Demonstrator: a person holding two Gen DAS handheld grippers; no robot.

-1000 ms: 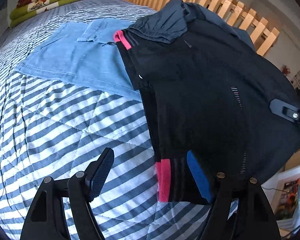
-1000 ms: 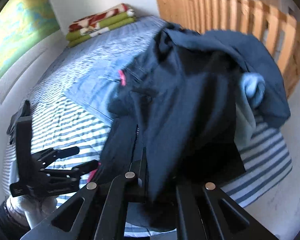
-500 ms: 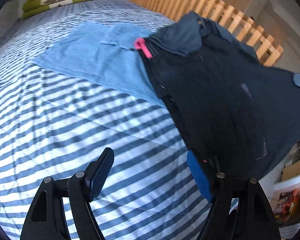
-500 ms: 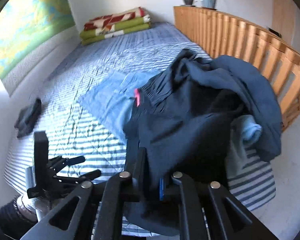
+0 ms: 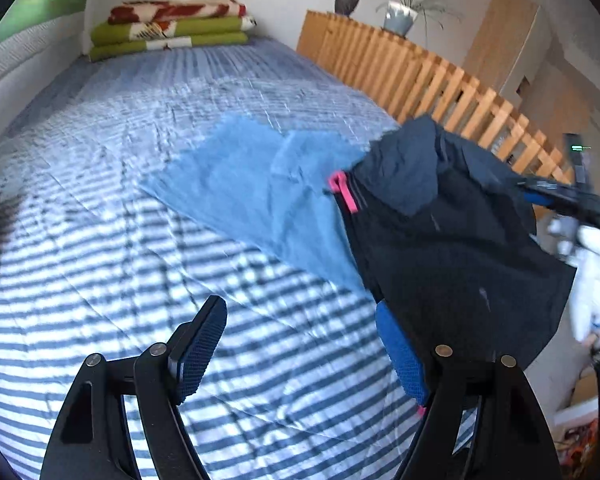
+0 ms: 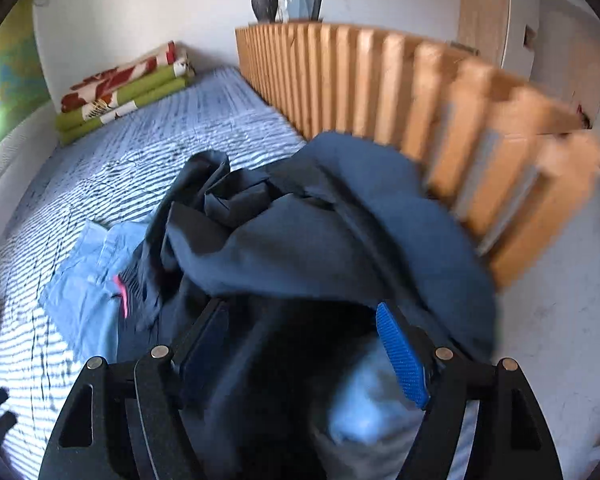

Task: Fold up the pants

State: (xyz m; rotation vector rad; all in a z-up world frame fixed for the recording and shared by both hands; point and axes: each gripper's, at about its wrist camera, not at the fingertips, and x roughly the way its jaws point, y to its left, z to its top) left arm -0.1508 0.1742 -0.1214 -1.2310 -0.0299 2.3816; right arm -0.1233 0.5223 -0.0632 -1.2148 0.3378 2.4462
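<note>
Two garments on my striped quilted bedspread (image 5: 180, 280): black soft pants w/ pink trim (image 5: 440, 248) lie rumpled at right edge, overlapping flat light-blue denim (image 5: 252, 192). Left gripper (image 5: 300, 344) spread, angled down, empty. Right gripper (image 6: 304, 344) jaws opening over dark cloth.

Black pants (image 5: 452, 248), pink trim at waistband, lying flat at bed's right edge, partly overlapping light blue garment; navy garment overlies their top.

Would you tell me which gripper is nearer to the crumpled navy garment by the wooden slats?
Right. The right gripper, jaws opening, hovers right at the navy garment; the left gripper hangs over the striped bedspread, farther off.
</note>
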